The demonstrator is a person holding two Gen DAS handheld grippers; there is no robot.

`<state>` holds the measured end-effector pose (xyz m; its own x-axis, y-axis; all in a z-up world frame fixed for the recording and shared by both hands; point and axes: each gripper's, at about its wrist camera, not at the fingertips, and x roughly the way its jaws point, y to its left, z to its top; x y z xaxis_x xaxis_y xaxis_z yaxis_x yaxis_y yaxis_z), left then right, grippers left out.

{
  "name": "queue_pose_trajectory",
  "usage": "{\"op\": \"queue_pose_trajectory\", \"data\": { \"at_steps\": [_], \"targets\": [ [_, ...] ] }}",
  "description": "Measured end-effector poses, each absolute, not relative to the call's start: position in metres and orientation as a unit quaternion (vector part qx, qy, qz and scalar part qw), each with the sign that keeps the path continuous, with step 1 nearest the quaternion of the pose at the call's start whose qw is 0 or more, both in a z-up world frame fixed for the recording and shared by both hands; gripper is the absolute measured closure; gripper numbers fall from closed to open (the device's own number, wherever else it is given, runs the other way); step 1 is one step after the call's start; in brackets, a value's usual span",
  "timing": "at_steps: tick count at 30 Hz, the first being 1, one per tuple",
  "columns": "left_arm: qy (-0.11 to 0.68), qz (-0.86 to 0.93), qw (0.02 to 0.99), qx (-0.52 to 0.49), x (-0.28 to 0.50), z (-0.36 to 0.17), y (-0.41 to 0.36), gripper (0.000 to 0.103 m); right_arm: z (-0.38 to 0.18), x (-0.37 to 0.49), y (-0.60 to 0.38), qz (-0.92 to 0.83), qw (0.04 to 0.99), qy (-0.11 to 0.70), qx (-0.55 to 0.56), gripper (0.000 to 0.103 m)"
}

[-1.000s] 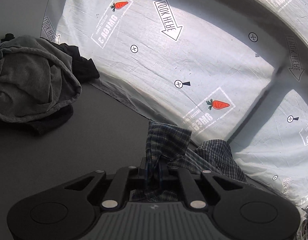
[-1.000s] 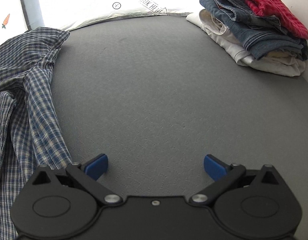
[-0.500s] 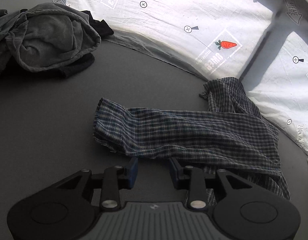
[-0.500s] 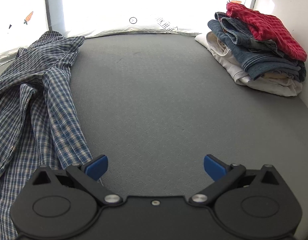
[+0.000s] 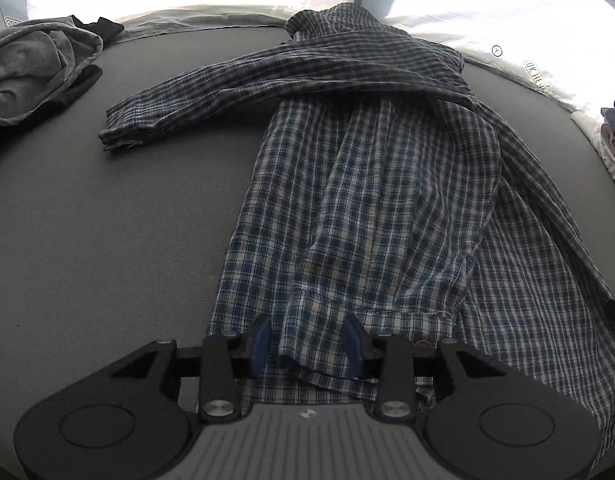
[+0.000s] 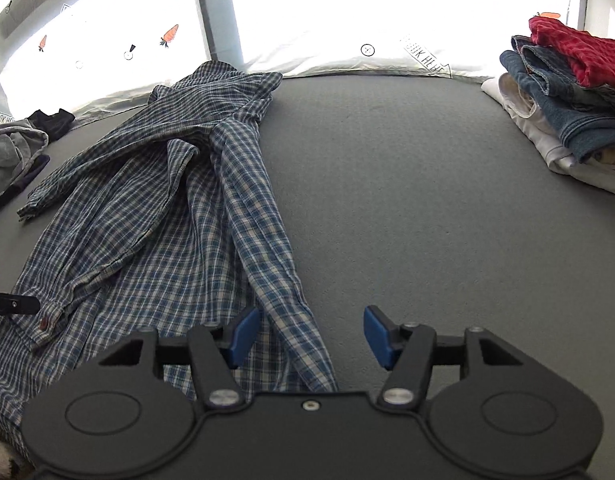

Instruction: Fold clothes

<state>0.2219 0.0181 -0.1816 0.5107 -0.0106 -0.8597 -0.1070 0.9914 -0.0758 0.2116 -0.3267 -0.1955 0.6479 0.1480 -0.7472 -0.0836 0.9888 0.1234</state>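
Observation:
A blue-and-white checked shirt (image 5: 367, 184) lies spread on the grey tabletop (image 5: 107, 220), with one sleeve stretched out to the left. My left gripper (image 5: 307, 346) points down at the shirt's near hem. Its jaws are opening, and a raised fold of the hem stands between the blue pads without being pinched. In the right wrist view the shirt (image 6: 159, 216) fills the left half. My right gripper (image 6: 312, 336) hangs over the shirt's right edge. Its jaws are closing, a narrow strip of cloth lies between the pads, and neither pad presses on it.
A heap of grey and black clothes (image 5: 31, 68) sits at the far left. A folded stack of red, denim and white garments (image 6: 563, 92) stands at the far right. A bright white sheet (image 6: 347, 20) with carrot prints borders the back edge.
The left gripper let go of the shirt cloth, swung over and came down at the near hem. The right gripper moved left onto the shirt's edge and its jaws narrowed.

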Motion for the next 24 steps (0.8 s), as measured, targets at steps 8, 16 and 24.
{"op": "queue_pose_trajectory", "data": {
  "at_steps": [8,16,24],
  "targets": [
    [0.5,0.023,0.866,-0.017,0.199,-0.189,0.011,0.047,-0.205,0.2,-0.346,0.053,0.894,0.42,0.145,0.097],
    [0.512,0.007,0.859,-0.01,0.196,-0.189,0.017,0.039,-0.2,0.189,-0.366,0.144,0.834,0.362,0.392,0.101],
    [0.528,-0.014,0.849,-0.009,0.195,-0.186,0.022,0.031,-0.221,0.204,-0.331,0.22,0.729,0.393,0.516,0.101]
  ]
}}
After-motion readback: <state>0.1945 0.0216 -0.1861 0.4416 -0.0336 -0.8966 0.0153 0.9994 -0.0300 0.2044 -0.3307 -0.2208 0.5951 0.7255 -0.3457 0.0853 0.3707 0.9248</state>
